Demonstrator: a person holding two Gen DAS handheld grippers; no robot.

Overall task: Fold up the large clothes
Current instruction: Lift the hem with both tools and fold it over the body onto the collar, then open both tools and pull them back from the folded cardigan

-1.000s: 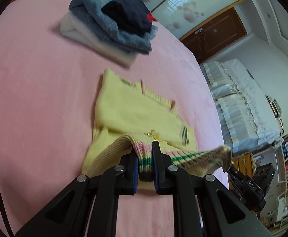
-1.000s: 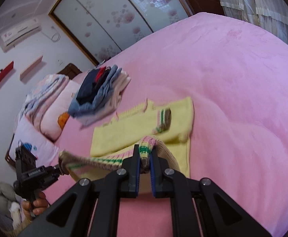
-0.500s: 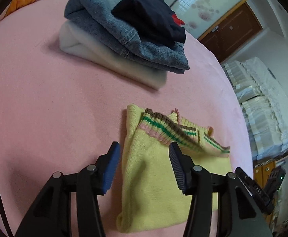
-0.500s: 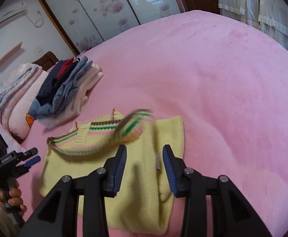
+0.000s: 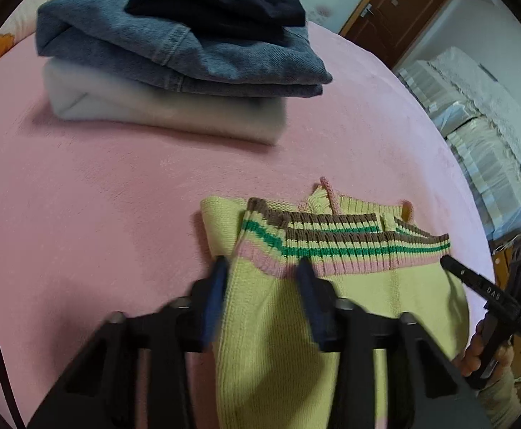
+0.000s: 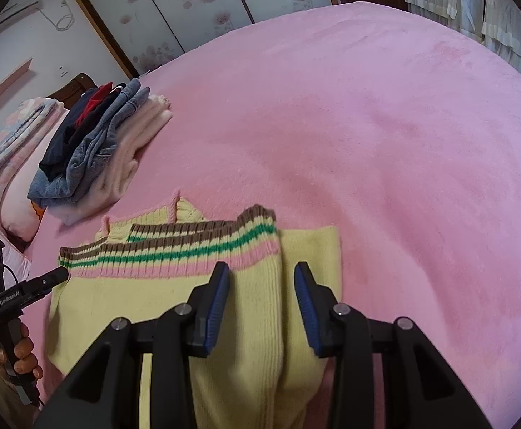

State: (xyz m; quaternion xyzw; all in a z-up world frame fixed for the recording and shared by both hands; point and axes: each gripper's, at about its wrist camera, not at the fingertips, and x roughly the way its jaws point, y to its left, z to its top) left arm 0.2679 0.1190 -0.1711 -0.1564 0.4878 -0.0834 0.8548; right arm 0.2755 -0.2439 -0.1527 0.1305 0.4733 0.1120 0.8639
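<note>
Ribbed yellow knit sweater, striped hem, plush pink blanket

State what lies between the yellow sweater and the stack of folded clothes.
Only bare pink blanket separates the yellow sweater from the stack of folded clothes; both wrist views show it.

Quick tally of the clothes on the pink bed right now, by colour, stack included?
Yellow knit sweater with striped hem: 1
Blue denim garment: 1
Dark navy garment with a red patch: 1
White folded garment at the bottom of the stack: 1
Total: 4
</note>
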